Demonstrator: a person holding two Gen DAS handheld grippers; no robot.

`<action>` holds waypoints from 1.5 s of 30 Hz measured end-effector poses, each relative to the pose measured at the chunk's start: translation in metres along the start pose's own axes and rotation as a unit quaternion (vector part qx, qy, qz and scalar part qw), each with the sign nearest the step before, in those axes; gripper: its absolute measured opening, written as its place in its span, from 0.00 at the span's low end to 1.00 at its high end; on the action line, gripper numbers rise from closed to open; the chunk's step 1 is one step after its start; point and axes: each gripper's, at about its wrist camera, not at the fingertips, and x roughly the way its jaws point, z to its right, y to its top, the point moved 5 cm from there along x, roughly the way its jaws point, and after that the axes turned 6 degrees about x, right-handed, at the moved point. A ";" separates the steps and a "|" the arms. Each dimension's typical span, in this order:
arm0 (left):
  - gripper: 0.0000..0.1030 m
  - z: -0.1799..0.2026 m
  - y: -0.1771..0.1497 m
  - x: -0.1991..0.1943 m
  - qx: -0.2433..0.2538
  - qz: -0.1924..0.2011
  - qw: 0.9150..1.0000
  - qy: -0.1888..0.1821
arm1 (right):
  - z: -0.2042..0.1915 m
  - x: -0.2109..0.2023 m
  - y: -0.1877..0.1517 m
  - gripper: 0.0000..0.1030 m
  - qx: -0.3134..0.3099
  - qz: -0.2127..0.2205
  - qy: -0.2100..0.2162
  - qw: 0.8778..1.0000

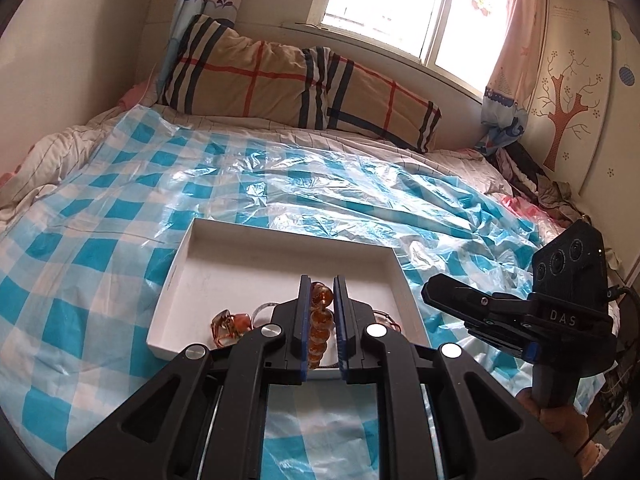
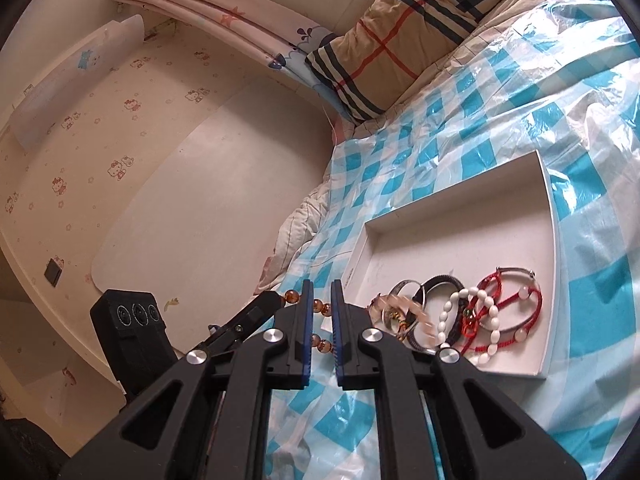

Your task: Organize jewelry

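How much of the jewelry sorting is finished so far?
Done: several bracelets, including a white bead bracelet and a red cord bracelet, lie in the shallow white box. In hand: the left gripper holds an amber bead bracelet. Left: setting it in the box.

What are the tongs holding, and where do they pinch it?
The left tongs pinch the amber bead bracelet along its string of beads. The right tongs seem to pinch the same beads too.

Black plastic tongs (image 1: pixel 322 292), blue finger pads (image 1: pixel 305 320), silver round screws, white "DAS" lettering, three-lens camera block.
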 end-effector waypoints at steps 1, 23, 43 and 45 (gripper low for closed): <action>0.10 -0.003 0.001 0.008 0.000 -0.003 1.000 0.004 | 0.000 0.000 0.000 0.10 0.000 0.000 0.000 1.000; 0.49 -0.014 -0.060 -0.035 0.009 -0.077 0.994 0.080 | -0.001 -0.015 -0.058 0.56 -0.085 -0.060 -0.178 0.979; 0.88 0.018 -0.117 -0.116 0.039 -0.069 0.990 0.113 | -0.039 -0.104 -0.137 0.81 -0.133 0.038 -0.380 0.915; 0.88 0.024 -0.119 -0.120 0.045 -0.062 0.991 0.110 | -0.036 -0.102 -0.146 0.81 -0.134 0.033 -0.376 0.916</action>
